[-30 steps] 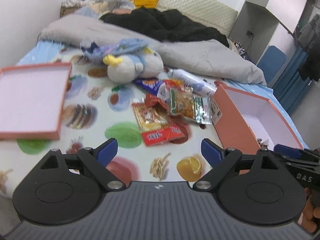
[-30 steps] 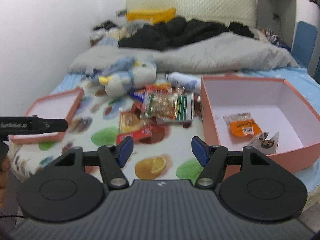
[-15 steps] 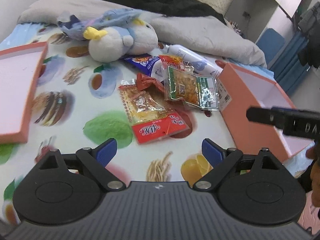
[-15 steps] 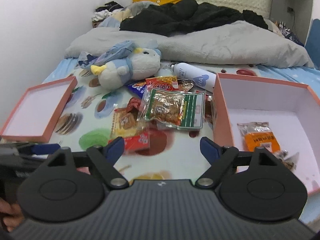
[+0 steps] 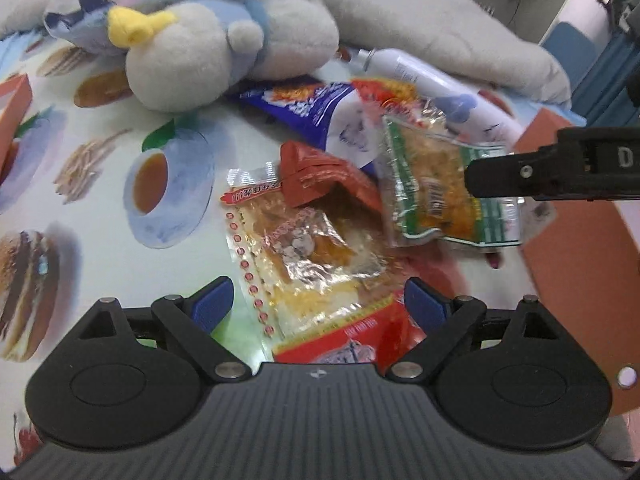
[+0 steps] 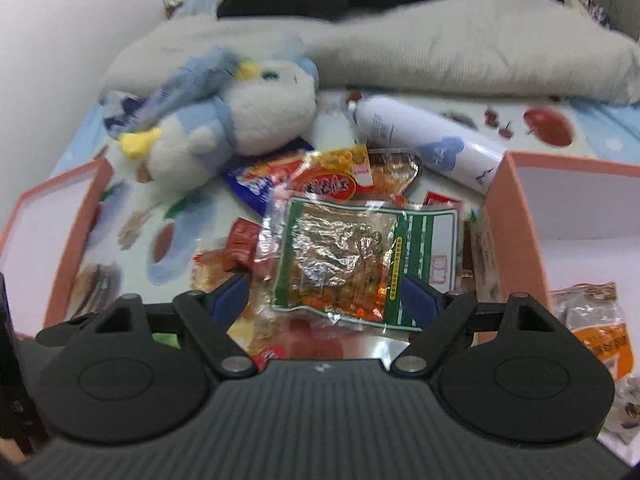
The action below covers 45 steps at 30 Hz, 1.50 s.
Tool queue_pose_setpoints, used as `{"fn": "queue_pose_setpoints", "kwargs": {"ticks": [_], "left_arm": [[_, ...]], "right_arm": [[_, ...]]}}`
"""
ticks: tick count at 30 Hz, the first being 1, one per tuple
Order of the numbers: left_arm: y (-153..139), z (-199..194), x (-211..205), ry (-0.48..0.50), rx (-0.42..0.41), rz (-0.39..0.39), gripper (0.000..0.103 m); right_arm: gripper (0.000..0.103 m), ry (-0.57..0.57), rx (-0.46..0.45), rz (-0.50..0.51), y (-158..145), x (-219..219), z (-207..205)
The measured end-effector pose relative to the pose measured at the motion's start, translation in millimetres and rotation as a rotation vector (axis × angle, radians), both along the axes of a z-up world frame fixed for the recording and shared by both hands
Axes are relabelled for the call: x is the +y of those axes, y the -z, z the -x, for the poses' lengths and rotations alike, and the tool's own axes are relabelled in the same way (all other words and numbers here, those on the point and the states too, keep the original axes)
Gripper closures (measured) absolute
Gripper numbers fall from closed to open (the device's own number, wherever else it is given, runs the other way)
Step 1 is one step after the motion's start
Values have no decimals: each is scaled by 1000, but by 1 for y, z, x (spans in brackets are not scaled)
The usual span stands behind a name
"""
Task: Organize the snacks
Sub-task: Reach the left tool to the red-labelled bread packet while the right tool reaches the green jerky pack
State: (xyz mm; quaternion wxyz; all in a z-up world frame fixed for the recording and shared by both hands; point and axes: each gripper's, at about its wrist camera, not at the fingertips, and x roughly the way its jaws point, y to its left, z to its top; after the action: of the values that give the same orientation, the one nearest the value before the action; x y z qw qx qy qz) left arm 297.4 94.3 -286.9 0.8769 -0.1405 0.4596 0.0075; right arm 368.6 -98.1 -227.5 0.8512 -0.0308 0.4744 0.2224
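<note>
Hovering over the snack pile, your right gripper point(image 6: 324, 294) had just spread its jaws wide, the green-edged packet point(image 6: 352, 268) lying loose between its fingertips. Your left gripper point(image 5: 318, 300) stood apart too, straddling the red-bottomed packet point(image 5: 316, 264). Right of both sat the pink box point(image 6: 520, 216).

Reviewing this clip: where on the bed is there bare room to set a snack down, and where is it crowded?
Free: printed sheet between the plush toy and pink lid; the pink box floor behind the orange packet. Crowded: the snack pile from plush to box wall, white bottle behind.
</note>
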Motion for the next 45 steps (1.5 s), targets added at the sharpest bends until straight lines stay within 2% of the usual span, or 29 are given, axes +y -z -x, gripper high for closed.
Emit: {"fn": "queue_pose_setpoints", "kwargs": {"ticks": [5, 10, 12, 15, 19, 21, 26, 31, 33, 34, 36, 38, 41, 45], "left_arm": [[11, -17, 2, 2, -29, -50, 9], [18, -23, 2, 10, -106, -90, 6], [20, -25, 1, 20, -128, -109, 5], [25, -26, -6, 55, -153, -173, 4], [27, -25, -14, 62, -152, -225, 4], [24, -28, -14, 59, -124, -219, 4], [24, -31, -18, 61, -96, -251, 5], [24, -29, -18, 62, -96, -257, 7], [24, -28, -18, 61, -103, -260, 8], [24, -26, -18, 60, -108, -260, 8], [23, -25, -18, 60, -102, -257, 10], [20, -21, -17, 58, -91, -248, 14], [17, -13, -16, 61, -86, -247, 21], [13, 1, -14, 58, -77, -242, 28]], "right_arm": [[19, -47, 34, -41, 20, 11, -19], [18, -35, -38, 0, 40, 20, -30], [12, -34, -64, 14, 46, 22, -30], [11, -29, -100, -1, 50, 19, -29], [12, 22, -78, -59, 56, 9, -30], [11, 33, -57, -83, 59, 6, -31], [10, 6, -39, -79, 64, 8, -30], [30, -14, -61, -63, 63, 10, -21], [43, -10, -68, -60, 61, 8, -18], [45, -11, -69, -62, 60, 7, -15], [57, -7, -70, -66, 56, 5, -8], [63, -16, -90, -43, 49, 6, 1], [67, -20, -93, -36, 41, 4, 14], [68, -2, -97, -43, 33, -7, 35]]}}
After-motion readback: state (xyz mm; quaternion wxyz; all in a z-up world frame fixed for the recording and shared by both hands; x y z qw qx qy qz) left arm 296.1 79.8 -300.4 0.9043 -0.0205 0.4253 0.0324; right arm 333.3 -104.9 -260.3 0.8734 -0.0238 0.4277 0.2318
